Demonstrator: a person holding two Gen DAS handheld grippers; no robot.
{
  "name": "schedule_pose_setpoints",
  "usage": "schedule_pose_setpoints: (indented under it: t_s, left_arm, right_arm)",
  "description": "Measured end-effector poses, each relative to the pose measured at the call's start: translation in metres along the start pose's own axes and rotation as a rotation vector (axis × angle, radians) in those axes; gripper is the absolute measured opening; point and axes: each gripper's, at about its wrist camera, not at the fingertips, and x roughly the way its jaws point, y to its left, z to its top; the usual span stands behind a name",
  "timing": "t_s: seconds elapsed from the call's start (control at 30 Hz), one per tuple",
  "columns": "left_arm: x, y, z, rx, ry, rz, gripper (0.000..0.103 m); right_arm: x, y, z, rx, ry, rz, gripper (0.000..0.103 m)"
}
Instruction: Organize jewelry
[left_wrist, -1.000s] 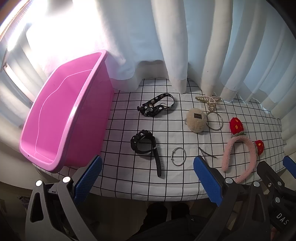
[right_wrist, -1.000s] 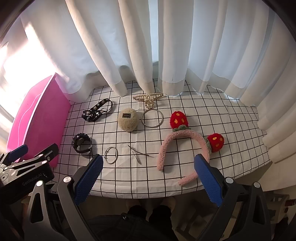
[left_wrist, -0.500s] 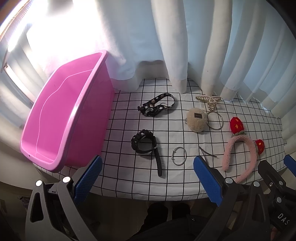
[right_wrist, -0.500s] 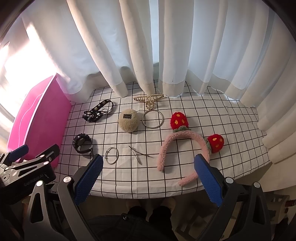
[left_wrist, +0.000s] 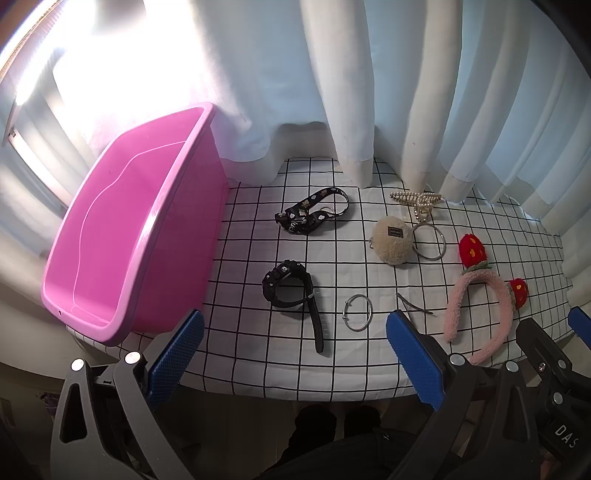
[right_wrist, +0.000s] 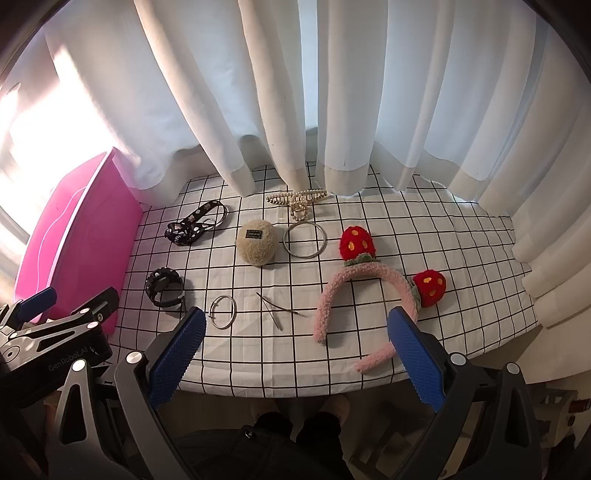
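Left wrist view first: the left gripper (left_wrist: 293, 354) hangs back off the near edge of the checked tablecloth (left_wrist: 258, 362), jaws spread wide and holding nothing, and over on the right wrist view the right gripper (right_wrist: 295, 354) is the same story, wide apart and empty. All 8 pieces are out on the cloth and the pink bin (left_wrist: 122, 236) at the left end looks bare inside, so by my read the sorting hasn't started. Closest to the left gripper is the black watch (left_wrist: 290, 291), chunky, probably the heaviest thing here, with a floppy strap trailing toward the edge; I'd pinch across the stiff case. Just beside it lies the small silver bangle (left_wrist: 357, 312), thin, hard and likely slippery, best taken across the wire from above. The hairpin (right_wrist: 275, 310) is flat to the cloth and looks the fiddliest pick. Further back, the patterned ribbon strap (left_wrist: 314, 216) is soft and limp; grab it at the bunched knot. The fuzzy beige pompom (right_wrist: 256, 242) should squash easily, the large ring (right_wrist: 304, 240) touches the pearl claw clip (right_wrist: 297, 199), whose teeth look fragile, and the pink strawberry headband (right_wrist: 364, 291) is light and springy: take the padded arch.
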Motion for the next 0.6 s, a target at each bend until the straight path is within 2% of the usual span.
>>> schedule_pose_setpoints:
  t_s: [0.4,0.5,0.6]
  left_arm:
    - [0.005,0.0,0.0,0.007,0.013,-0.005,0.097]
    - [0.013,0.0,-0.003,0.019,0.029,-0.026,0.097]
    - [0.027,0.004,-0.01,0.019,0.042,-0.006,0.097]
  right_arm:
    - [0.003,-0.004,0.001,0.015,0.007,0.012,0.094]
    - [0.008,-0.011,-0.003,0.045,-0.002,0.045,0.094]
    - [0.02,-0.022,-0.011,0.074,0.014,0.077,0.094]
